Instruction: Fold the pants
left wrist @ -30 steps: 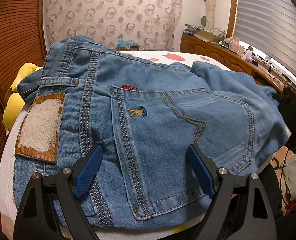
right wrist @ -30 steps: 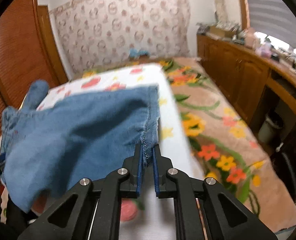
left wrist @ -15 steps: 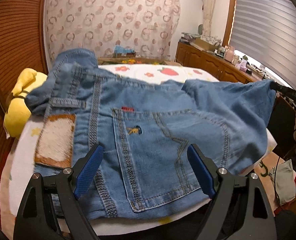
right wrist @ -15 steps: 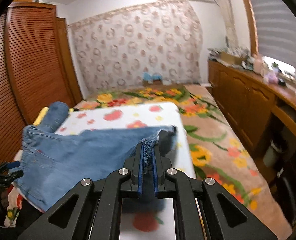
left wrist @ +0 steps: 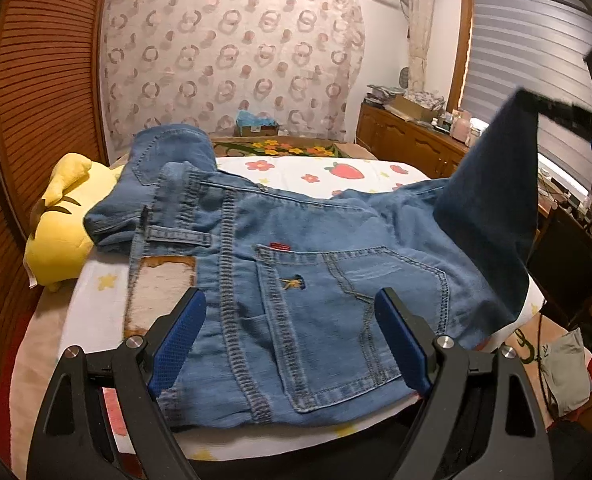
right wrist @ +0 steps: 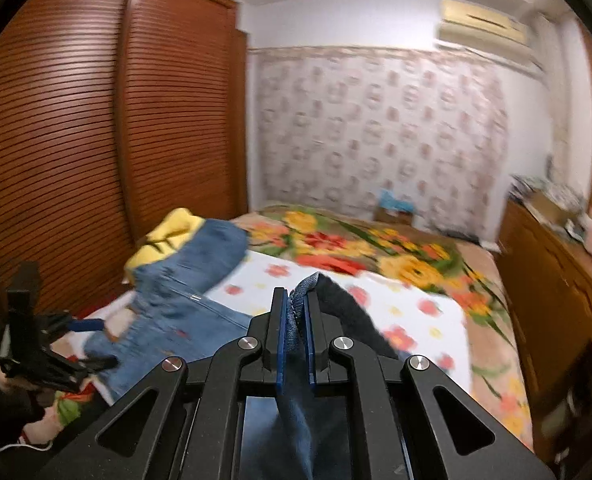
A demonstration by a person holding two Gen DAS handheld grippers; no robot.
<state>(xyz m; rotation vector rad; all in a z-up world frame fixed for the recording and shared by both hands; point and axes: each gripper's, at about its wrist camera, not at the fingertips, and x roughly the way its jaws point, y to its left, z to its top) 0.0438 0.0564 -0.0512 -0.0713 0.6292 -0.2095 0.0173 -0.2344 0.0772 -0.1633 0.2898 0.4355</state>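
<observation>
Blue jeans [left wrist: 315,280] lie on the bed, back pocket and waistband patch up, waist toward the left. My left gripper [left wrist: 292,320] is open and empty, hovering just above the seat of the jeans. My right gripper [right wrist: 295,312] is shut on a pant leg hem [right wrist: 297,300] and holds it high; in the left wrist view the lifted leg [left wrist: 491,200] rises to the right gripper [left wrist: 567,114] at upper right. The left gripper [right wrist: 48,344] shows at the left of the right wrist view.
A yellow plush toy [left wrist: 56,232] lies by the waistband at the bed's left side. A wooden slatted wardrobe [right wrist: 96,140] stands on the left, a wooden counter [left wrist: 415,140] with clutter on the right. The bed has a white flowered sheet [left wrist: 315,172].
My right gripper has lifted the pant leg hem upward and swung toward the left. My left gripper has pulled back and up from the jeans, staying open.
</observation>
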